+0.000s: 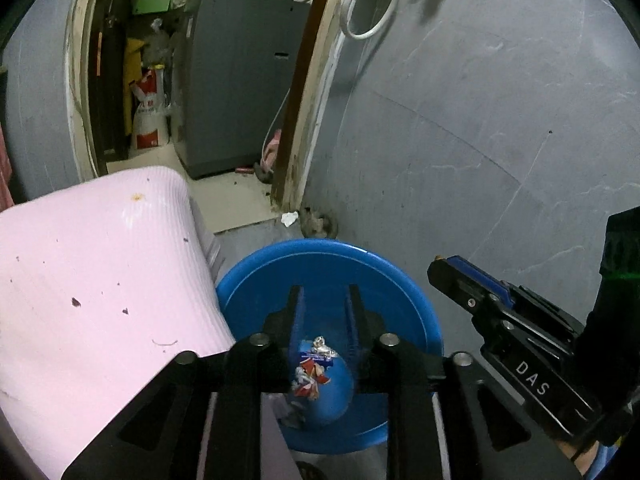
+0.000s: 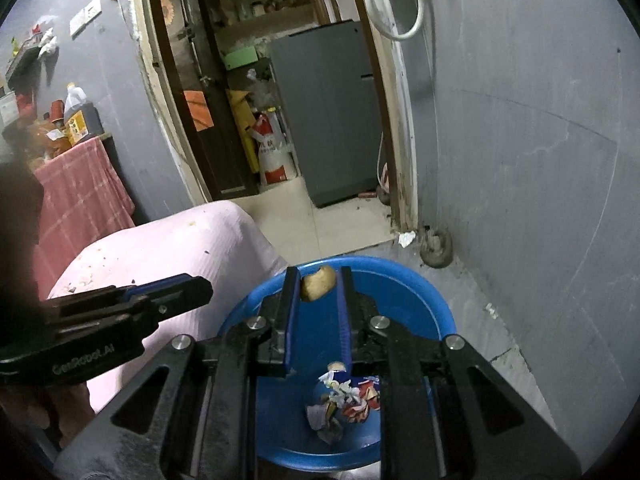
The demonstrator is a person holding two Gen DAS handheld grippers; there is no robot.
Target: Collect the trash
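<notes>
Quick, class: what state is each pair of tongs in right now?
Left tongs: open, holding nothing.
Right tongs: closed on a tan scrap.

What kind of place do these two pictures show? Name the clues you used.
Probably a modest home's back room beside a storage or utility area. Clues: a grey appliance through the doorway, shelves of jars, and a blue basin on the floor holding trash.

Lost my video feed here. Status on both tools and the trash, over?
Left tool open over blue basin, nothing gripped. Right tool pinching a brown food scrap above basin. Crumpled wrappers already inside. Nothing in the way.
</notes>
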